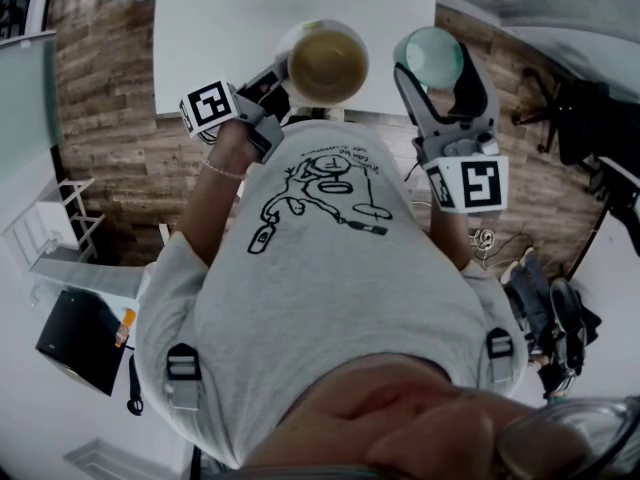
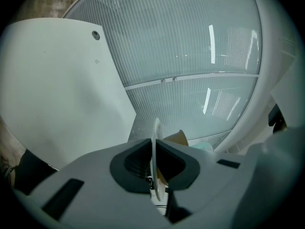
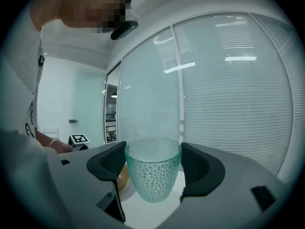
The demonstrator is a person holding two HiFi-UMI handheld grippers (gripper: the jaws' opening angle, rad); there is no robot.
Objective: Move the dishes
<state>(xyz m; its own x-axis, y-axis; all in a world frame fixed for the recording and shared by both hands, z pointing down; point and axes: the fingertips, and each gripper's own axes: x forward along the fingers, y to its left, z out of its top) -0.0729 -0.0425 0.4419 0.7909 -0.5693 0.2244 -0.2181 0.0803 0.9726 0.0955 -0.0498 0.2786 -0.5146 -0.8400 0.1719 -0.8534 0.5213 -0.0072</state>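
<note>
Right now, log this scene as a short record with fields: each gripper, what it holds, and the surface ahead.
left gripper: shut on the thin rim of the bowl
right gripper: shut on the green glass, held upright
bowl: white outside, tan inside
table: white, ahead of the person
contact with table: cannot tell for either dish

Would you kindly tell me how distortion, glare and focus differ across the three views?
Head view: fisheye bends the room's edges; the bottom foreground is blurred. Left gripper view: the bowl rim is soft, light streaks glare on the ribbed wall. Right gripper view: the glass cup is sharp, corners dark.
</note>
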